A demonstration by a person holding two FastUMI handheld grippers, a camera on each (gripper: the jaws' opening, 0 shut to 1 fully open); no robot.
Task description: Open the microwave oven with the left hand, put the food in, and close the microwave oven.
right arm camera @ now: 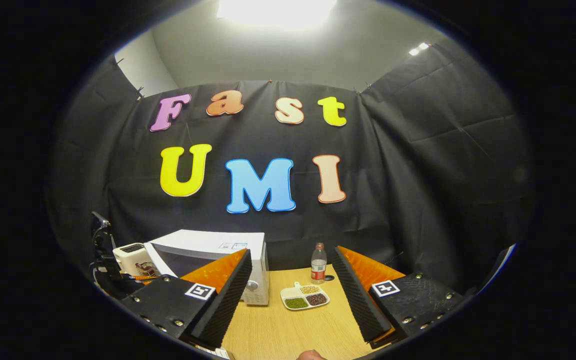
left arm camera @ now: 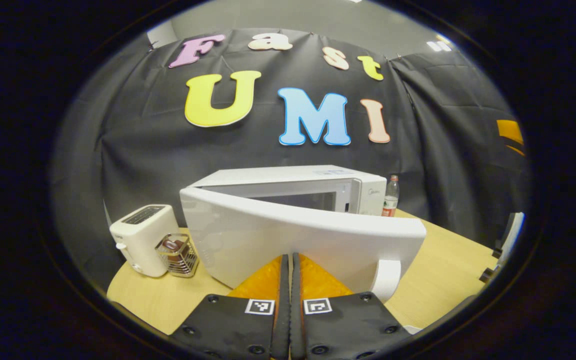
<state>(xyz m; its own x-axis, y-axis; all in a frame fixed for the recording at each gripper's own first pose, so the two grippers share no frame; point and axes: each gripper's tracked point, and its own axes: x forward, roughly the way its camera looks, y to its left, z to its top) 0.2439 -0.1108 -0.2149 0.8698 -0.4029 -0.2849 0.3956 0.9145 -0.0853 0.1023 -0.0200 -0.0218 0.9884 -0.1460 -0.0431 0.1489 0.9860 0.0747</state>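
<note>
Left gripper view: the left gripper (left arm camera: 290, 260) sits at 6 o'clock, its two fingers pressed flat together with nothing between them, tips right up against the outer face of the white microwave door (left arm camera: 288, 235). The door is swung partway open toward the camera; its curved white handle (left arm camera: 387, 279) shows at 5 o'clock, just beside the fingers and not held. Behind the door, the boxy white microwave oven (left arm camera: 298, 187) stands at centre, the cavity opening visible above the door's top edge. At 9 o'clock a white two-slot toaster (left arm camera: 143, 237) stands on the light wooden table (left arm camera: 168, 295), with a small shiny wire rack (left arm camera: 179, 254) touching its side. A clear plastic bottle with a red label (left arm camera: 391, 197) stands at 3 o'clock just past the oven's far corner.

Right gripper view: the right gripper (right arm camera: 292, 290) is spread wide at 6 o'clock, holding nothing. Between the fingers, well apart from both, lies the food: a white three-compartment dish of green, tan and dark beans (right arm camera: 304, 297) on the table, just beside the oven's control-panel side. The bottle stands just behind the dish at 12 o'clock of it. The oven, its door ajar, sits at 9 o'clock of the dish, with the toaster beyond it.
</note>
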